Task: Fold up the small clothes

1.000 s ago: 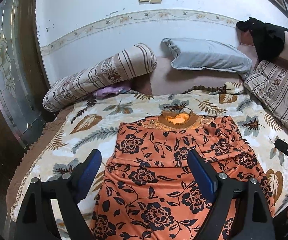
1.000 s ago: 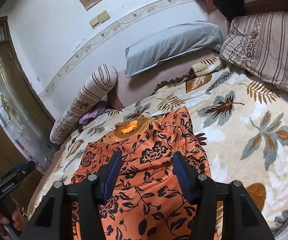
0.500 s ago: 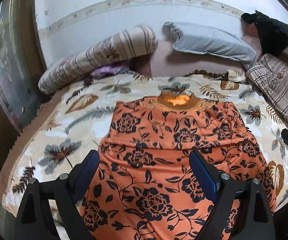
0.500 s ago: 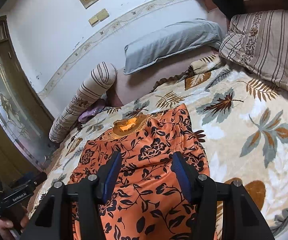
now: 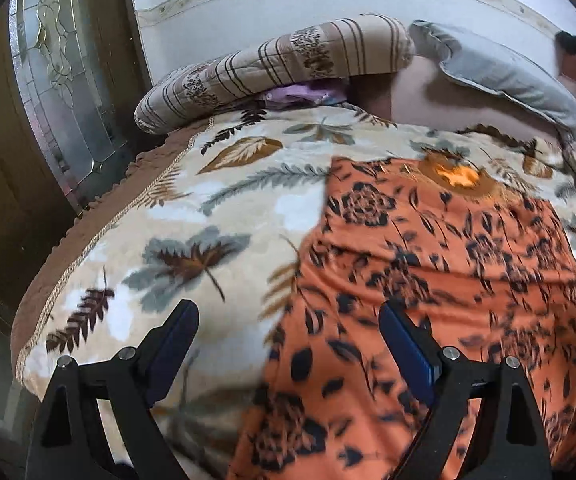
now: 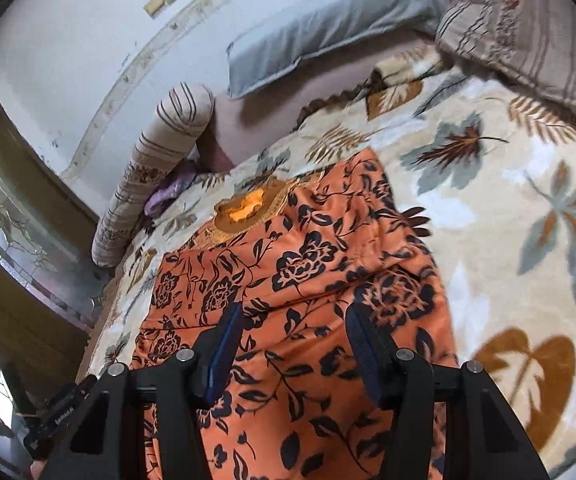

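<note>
An orange garment with black flowers (image 5: 447, 264) lies spread flat on the leaf-print blanket (image 5: 192, 208), its gold neckline (image 5: 453, 174) towards the pillows. My left gripper (image 5: 288, 336) is open and empty above the garment's left edge, one finger over the blanket, one over the cloth. The garment also shows in the right wrist view (image 6: 307, 280). My right gripper (image 6: 293, 340) is open and empty above its lower middle. The other gripper (image 6: 64, 412) shows at the lower left of that view.
A striped bolster (image 5: 272, 72) and a grey pillow (image 5: 503, 76) lie at the head of the bed. A striped cushion (image 6: 527, 28) is at the right. A glass-panelled door (image 5: 64, 80) stands left of the bed. A purple cloth (image 5: 303, 94) lies under the bolster.
My left gripper has swung left and closer to the bed, so the garment's left edge now lies between its fingers. My right gripper has come slightly lower over the garment.
</note>
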`<action>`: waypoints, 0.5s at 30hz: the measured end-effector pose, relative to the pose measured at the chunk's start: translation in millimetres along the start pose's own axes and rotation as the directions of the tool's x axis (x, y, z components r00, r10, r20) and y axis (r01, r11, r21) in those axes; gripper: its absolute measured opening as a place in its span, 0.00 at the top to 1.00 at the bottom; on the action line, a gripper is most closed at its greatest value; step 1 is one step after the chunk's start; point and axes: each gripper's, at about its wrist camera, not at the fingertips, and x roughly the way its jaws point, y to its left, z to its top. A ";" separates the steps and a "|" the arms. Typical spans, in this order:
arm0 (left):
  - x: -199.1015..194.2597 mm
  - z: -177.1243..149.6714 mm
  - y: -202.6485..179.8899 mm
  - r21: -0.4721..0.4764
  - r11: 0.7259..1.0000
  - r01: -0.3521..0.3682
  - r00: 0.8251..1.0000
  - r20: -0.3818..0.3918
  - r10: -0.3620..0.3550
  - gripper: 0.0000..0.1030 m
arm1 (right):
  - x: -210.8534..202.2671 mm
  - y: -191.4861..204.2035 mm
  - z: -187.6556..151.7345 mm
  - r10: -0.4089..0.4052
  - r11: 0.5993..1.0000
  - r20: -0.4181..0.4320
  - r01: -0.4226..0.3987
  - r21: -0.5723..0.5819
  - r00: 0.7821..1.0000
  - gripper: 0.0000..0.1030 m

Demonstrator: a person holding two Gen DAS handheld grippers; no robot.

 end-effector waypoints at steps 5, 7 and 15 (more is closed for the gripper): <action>37.1 44.8 -11.5 0.013 1.000 -0.023 0.999 0.028 0.023 0.11 | 47.6 -9.2 37.9 0.002 1.000 -0.083 -0.001 0.014 0.997 0.48; 64.1 58.0 -18.6 0.028 0.999 -0.029 1.000 -0.011 0.029 0.11 | 66.3 -15.0 49.1 -0.007 1.000 -0.110 0.010 0.028 0.994 0.55; 171.6 65.4 -41.8 0.057 0.998 -0.025 0.973 -0.229 0.038 0.11 | 125.3 -36.2 67.5 -0.078 0.992 -0.226 0.097 0.076 0.971 0.59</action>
